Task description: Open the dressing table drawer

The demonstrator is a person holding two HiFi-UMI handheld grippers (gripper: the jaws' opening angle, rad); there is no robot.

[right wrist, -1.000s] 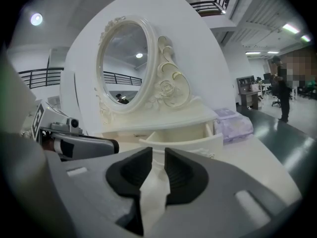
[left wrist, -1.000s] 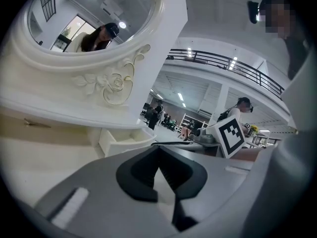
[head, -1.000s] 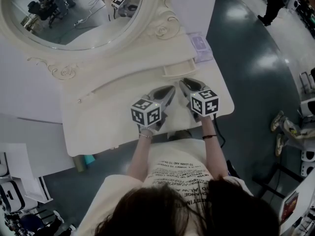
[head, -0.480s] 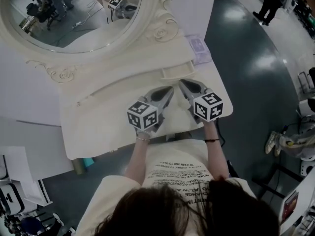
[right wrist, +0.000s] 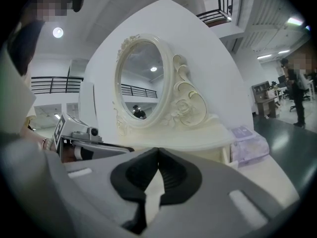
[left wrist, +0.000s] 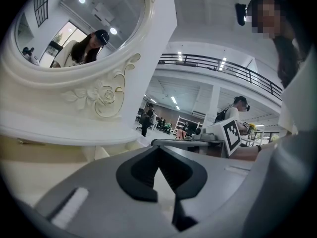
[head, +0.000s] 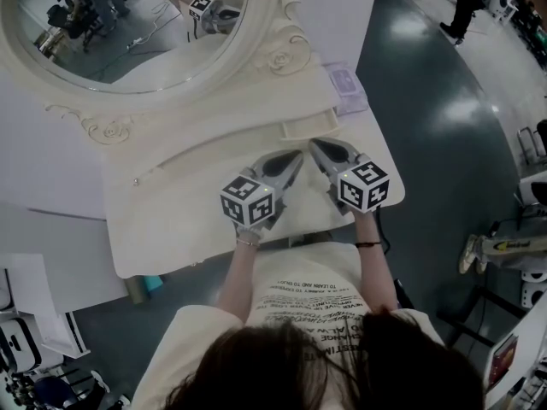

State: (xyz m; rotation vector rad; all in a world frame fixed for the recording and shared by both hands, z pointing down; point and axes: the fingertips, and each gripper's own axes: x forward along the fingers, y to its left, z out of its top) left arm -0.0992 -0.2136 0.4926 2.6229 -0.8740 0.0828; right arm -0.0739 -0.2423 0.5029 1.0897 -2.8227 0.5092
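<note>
Seen from above, a person in a cream printed shirt (head: 299,306) stands at a cream dressing table (head: 171,220) and holds a gripper in each hand over the tabletop. Both grippers point toward the back of the table, where a large oval mirror (head: 128,41) sits in a carved frame with rose ornaments.

The left gripper (head: 296,155) is angled inward, its marker cube nearest the person. In the left gripper view its jaws meet at the tips, with nothing between them and only pale tabletop showing through the gap below.

The right gripper (head: 314,144) is just beside it, also angled inward, so the two tips lie close together. The right gripper's jaws have just closed. In the right gripper view they are pressed together at the tips and empty.

The drawer (head: 308,126) is a small one under the mirror shelf, right of centre. From above its shallow inside and rim show, so it appears to stick out a little from the shelf. The right gripper's tip sits just in front of it; whether they touch cannot be told. A small knob (head: 135,180) shows on the shelf front far to the left.

A lilac packet (head: 346,84) lies at the tabletop's back right corner, beyond the drawer. A dark, glossy floor (head: 444,143) surrounds the table.
</note>
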